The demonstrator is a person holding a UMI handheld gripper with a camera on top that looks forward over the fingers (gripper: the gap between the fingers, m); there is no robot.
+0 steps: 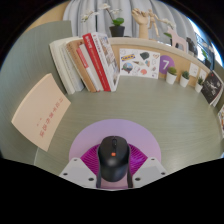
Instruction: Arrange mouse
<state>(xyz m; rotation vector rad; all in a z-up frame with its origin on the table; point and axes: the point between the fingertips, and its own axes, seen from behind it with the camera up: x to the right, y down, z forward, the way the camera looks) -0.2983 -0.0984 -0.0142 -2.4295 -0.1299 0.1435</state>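
hand-held gripper level, fingers gripping mouse.

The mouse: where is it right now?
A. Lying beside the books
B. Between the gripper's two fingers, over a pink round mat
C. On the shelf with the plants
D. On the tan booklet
B: the black mouse sits between the gripper fingers, whose pads close against its sides, above the pink mat; the books and tan booklet lie well beyond it.
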